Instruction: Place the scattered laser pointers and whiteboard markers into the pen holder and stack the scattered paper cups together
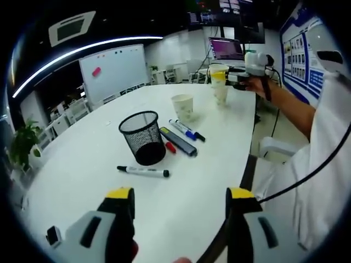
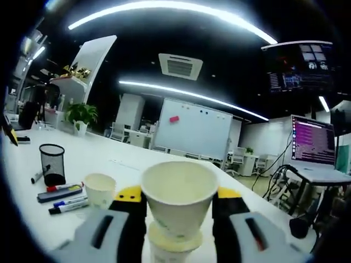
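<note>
A black mesh pen holder (image 1: 142,137) (image 2: 52,163) stands mid-table. One whiteboard marker (image 1: 143,171) (image 2: 38,174) lies in front of it. On its other side lie a red marker (image 1: 170,147), a dark laser pointer (image 1: 178,141) (image 2: 57,194) and blue-capped markers (image 1: 185,130) (image 2: 68,206). A single paper cup (image 1: 183,106) (image 2: 100,189) stands beyond them. My right gripper (image 2: 179,196) (image 1: 237,76) is shut on a paper cup (image 2: 178,200) (image 1: 218,73), held right over another cup (image 2: 169,244) (image 1: 221,94) on the table. My left gripper (image 1: 180,196) is open, low over the near table, with nothing between its fingers.
The white oval table (image 1: 82,164) has its edge on the right, with a chair (image 1: 277,147) beside it. A person's sleeve (image 1: 323,142) fills the right side. A laptop (image 2: 313,141), a whiteboard (image 1: 112,68) and a plant (image 1: 22,143) stand around.
</note>
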{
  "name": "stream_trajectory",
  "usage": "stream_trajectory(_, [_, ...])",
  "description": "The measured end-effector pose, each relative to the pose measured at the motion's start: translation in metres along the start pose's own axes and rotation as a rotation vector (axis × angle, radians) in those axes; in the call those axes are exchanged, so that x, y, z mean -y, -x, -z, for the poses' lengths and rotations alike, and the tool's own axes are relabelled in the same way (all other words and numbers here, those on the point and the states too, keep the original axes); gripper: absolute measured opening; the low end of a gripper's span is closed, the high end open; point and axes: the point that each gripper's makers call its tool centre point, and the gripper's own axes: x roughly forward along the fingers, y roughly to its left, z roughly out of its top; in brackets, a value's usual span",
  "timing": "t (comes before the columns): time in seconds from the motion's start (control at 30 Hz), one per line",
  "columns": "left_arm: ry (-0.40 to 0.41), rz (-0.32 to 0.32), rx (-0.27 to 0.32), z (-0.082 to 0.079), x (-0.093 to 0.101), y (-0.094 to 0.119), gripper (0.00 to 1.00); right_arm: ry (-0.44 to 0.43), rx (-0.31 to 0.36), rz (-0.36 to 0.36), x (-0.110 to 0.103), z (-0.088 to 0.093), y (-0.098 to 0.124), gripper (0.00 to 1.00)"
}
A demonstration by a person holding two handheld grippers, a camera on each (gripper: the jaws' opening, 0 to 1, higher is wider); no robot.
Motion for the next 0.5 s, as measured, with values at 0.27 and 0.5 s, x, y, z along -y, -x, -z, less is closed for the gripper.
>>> stream_trajectory(0.27, [0.001, 0.005, 0.0, -0.001, 0.001, -0.001, 0.68, 0.003, -0.014, -0.011, -0.002, 0.007, -0.001, 0.48])
stream_trajectory(0.5, [-0.015, 0.01, -0.005, -0.005, 0.005, -0.002, 0.68, -0.018, -0.022, -0.017, -0.003, 0.014, -0.002, 0.48])
